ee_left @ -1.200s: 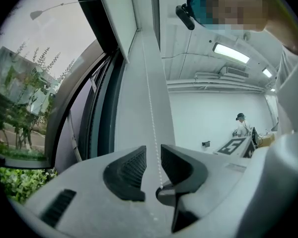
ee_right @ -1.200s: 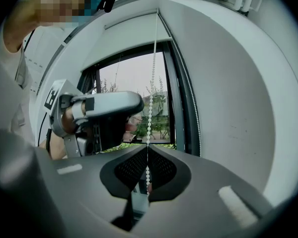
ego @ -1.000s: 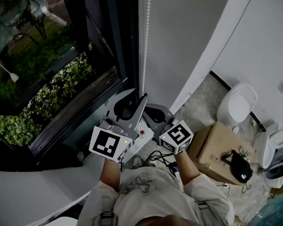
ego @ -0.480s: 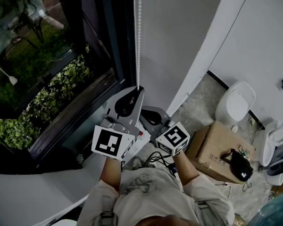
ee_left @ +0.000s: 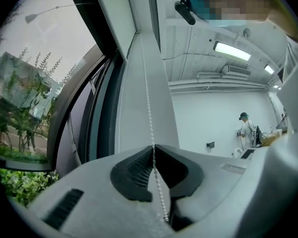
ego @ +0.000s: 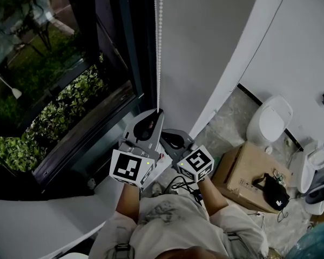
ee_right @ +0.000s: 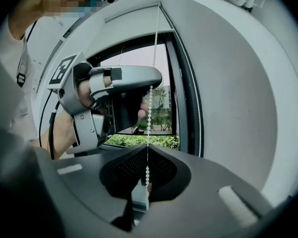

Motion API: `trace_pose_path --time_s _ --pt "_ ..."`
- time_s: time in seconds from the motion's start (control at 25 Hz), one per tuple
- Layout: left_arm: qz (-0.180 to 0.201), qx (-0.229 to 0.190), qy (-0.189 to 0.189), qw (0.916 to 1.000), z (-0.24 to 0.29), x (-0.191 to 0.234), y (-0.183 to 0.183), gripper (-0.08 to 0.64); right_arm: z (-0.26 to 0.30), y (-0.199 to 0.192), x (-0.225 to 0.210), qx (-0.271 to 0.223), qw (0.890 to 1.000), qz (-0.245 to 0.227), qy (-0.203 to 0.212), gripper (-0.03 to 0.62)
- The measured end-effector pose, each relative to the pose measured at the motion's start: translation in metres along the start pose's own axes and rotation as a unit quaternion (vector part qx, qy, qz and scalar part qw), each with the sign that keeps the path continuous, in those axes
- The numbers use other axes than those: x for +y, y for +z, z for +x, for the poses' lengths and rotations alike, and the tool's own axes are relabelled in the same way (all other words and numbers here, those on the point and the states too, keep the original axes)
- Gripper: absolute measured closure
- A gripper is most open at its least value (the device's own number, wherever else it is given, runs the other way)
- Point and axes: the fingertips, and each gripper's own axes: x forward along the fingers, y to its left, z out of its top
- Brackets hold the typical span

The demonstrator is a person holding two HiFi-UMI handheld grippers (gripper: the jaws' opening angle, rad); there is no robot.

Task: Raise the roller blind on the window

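Below, cardboard box [ego: 247, 172] beside white toilet [ego: 270, 118], hedge [ego: 62, 111] outside window [ego: 130, 63]

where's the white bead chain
Head view: the white bead chain hangs right of the dark window frame, down into the left gripper, whose jaws just closed on it; the right gripper grips it below.

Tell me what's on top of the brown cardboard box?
A floppy black bag lies on the brown cardboard box, near one end. The bag hides the patch beneath it, and the box's inside can't be seen.
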Motion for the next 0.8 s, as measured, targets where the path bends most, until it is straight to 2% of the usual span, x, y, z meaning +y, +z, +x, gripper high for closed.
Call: trace_pose_path --time_s 0.8 --pt "-0.045 0.054 -0.014 0.9974 -0.005 -0.007 -0.062 0.538 0.0 -0.06 -0.005 0.055 0.998 0.026 -0.004 0.581"
